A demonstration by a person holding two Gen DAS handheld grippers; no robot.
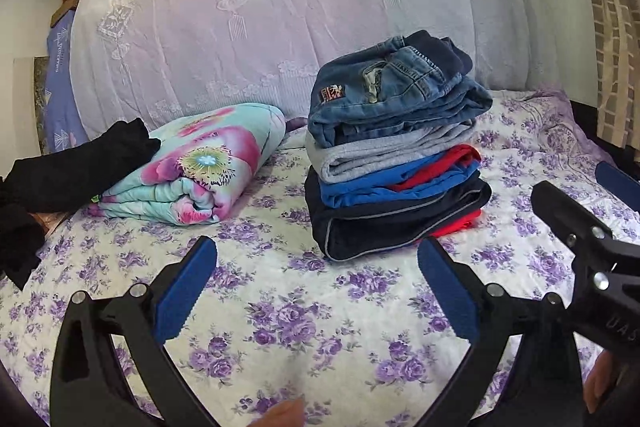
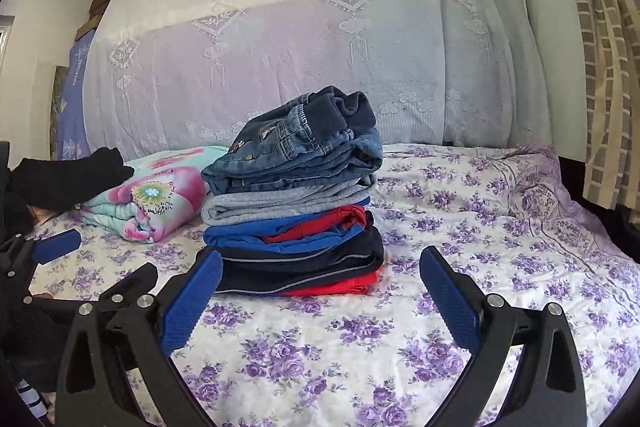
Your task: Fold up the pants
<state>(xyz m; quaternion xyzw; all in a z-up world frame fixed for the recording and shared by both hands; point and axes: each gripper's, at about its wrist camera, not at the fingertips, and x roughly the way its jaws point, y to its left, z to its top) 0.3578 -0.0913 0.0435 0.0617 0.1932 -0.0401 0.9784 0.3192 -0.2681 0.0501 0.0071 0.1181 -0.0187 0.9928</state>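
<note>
**A:** Working from the left, what can you read?

**B:** Little. At the far left edge of the left wrist view a blue cloth (image 1: 60,79) hangs with pale printing on it, too small to read. Below it lies a black garment (image 1: 72,175), part cut off by the frame edge, one end draped over a folded floral quilt (image 1: 192,171).

**A:** And the pants?

**B:** A stack of folded pants (image 1: 394,155) sits on the bed sheet (image 1: 280,307) with purple flowers, just right of the quilt. Jeans (image 1: 396,91) on top carry a small dark patch with a red and orange design; I cannot make out letters. Beneath are grey, blue-and-red and dark navy pairs, with a red one at the bottom mostly hidden.

**A:** The claws?

**B:** The left gripper (image 1: 316,291) has its blue pads spread wide with nothing between them, only sheet, short of the stack. The right gripper (image 2: 320,295) also stands wide apart and empty; its left pad overlaps the stack's lower corner in the view, contact unclear. In the left view the right tool's arm bears pale letters, seemingly "UAS", cut off at the edge.

**A:** Anything else hidden?

**B:** A lace cover (image 2: 300,47) hides whatever stands behind the bed. A curtain (image 2: 604,67) runs off the right.
</note>
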